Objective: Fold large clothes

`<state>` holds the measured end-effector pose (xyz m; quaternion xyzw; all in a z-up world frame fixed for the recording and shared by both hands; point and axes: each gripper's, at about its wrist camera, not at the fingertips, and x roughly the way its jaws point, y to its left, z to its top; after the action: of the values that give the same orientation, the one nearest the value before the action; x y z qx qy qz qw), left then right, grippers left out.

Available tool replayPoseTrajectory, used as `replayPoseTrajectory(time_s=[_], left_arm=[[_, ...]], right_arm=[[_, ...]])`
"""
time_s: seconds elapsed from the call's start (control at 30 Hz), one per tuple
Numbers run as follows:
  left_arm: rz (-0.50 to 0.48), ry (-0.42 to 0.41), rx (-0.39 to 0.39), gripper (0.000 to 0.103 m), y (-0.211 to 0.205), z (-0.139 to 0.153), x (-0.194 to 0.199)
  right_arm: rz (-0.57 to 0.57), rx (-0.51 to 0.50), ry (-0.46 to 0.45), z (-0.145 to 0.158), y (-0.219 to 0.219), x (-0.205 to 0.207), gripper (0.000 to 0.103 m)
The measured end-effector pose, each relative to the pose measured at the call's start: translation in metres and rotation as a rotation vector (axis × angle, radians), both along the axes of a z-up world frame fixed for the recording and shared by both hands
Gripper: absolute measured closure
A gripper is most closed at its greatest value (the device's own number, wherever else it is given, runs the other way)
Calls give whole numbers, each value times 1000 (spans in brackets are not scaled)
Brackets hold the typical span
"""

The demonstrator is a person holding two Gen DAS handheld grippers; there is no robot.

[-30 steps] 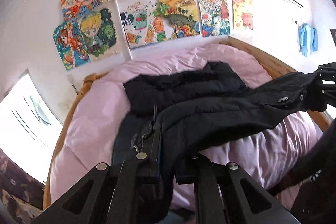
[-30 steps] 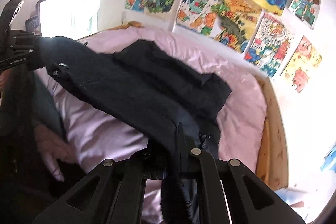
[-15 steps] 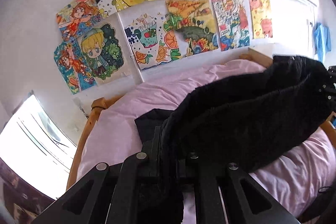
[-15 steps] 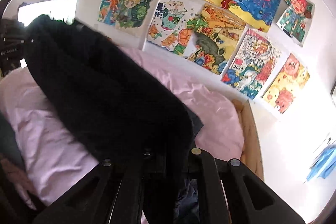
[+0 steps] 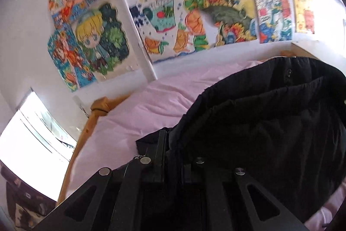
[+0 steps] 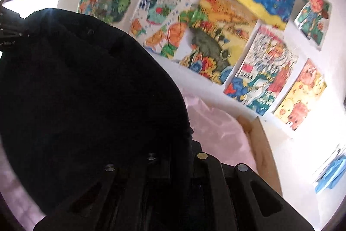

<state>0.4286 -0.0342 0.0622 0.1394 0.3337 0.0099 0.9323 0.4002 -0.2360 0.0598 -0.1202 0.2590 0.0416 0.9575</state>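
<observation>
Nearest the lens, the left gripper is pressed together on a hem of the black jacket, cloth pinched between the jaws. The right gripper is likewise clamped on the jacket's other corner, though its tips are buried in dark fabric and only the pinch can be made out.

A second ago the jacket was stretched flat and low over the bed, with its far half spread out. Now the held edge has been swept up and forward, and the fabric is bunched into a high dark mound over the bed's near half. The far half of the jacket is no longer seen; it is hidden beneath the carried flap.

That reads as a fold in flight: the near edge is being carried over to meet the far edge, with the laying-down not yet done.

Beyond the bed, the drawings on the wall are seen larger and smeared with blur.
</observation>
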Motion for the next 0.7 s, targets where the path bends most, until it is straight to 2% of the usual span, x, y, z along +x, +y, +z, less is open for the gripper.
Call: replayPoseTrajectory(time_s=[0.17, 0.3, 0.37, 0.43, 0.5, 0.57, 0.6, 0.63, 0.7], left_arm=[[1, 47, 10, 93, -7, -44, 45], [-40, 104, 79, 93, -15, -76, 65], [-42, 132, 63, 92, -15, -88, 73], [-36, 167, 14, 90, -9, -94, 83], [-51, 189, -35, 89, -3, -96, 87], [-82, 205, -75, 87, 2, -100, 90], [-111, 213, -102, 86, 5, -102, 89], [-128, 223, -117, 85, 8, -103, 89], [-155, 221, -146, 82, 15, -103, 87]], right_arm=[[8, -34, 66, -37, 7, 45, 96], [1, -35, 123, -71, 13, 68, 95], [-2, -15, 139, -82, 13, 75, 92], [-11, 9, 157, -90, 11, 83, 80], [-2, 58, 175, -92, 2, 87, 74], [25, 121, 188, -93, -9, 86, 55], [80, 182, 206, -91, -18, 82, 39], [109, 211, 209, -92, -22, 79, 29], [189, 263, 200, -91, -37, 63, 21]])
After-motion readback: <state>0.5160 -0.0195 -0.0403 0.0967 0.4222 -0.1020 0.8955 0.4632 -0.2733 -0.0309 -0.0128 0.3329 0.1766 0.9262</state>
